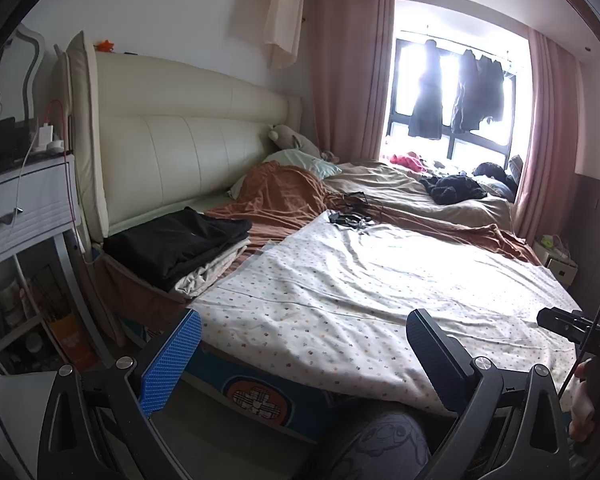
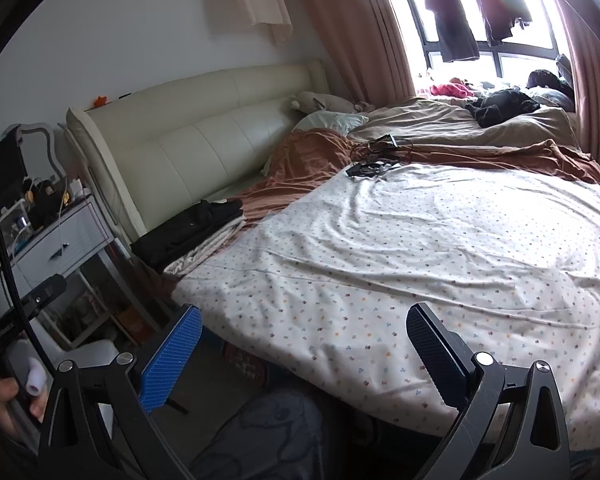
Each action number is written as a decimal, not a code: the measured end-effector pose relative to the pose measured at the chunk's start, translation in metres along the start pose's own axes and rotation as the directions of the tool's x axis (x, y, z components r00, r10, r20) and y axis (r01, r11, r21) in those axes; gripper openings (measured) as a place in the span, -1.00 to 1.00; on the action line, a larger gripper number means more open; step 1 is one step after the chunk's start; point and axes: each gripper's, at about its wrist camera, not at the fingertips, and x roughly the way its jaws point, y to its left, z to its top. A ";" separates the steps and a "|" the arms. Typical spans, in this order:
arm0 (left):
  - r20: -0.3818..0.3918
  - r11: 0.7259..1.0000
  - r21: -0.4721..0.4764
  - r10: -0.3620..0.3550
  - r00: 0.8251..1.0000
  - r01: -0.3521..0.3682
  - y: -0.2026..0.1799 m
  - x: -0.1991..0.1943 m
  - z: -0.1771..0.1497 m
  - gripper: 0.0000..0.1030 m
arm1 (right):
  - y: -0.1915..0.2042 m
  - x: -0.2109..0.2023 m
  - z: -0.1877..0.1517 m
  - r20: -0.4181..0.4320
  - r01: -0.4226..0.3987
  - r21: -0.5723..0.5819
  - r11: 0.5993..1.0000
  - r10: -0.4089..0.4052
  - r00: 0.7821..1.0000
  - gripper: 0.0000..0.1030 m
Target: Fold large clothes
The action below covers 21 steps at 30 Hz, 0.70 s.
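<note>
A stack of folded clothes, black on top of cream, lies at the bed's near left by the headboard. A crumpled black garment lies far off near the window. My left gripper hovers open over the bed's front edge, with nothing between its fingers. My right gripper is open too, above the spotted sheet's near edge, holding nothing. The right gripper's body shows at the right rim of the left wrist view.
A spotted white sheet covers the near bed, with brown and tan blankets behind. Cables and a small device lie mid-bed. A white nightstand stands left. The person's patterned knee is below.
</note>
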 end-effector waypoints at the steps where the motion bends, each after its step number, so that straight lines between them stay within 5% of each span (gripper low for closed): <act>1: 0.000 1.000 0.000 -0.001 1.000 0.001 0.000 0.000 0.000 0.99 | 0.000 0.000 0.000 0.000 0.000 -0.001 1.000 0.000 1.000 0.99; 21: -0.009 0.999 -0.009 -0.037 0.999 0.037 -0.004 -0.008 0.001 0.99 | 0.002 -0.016 -0.003 0.023 0.011 0.000 1.000 -0.011 1.000 0.99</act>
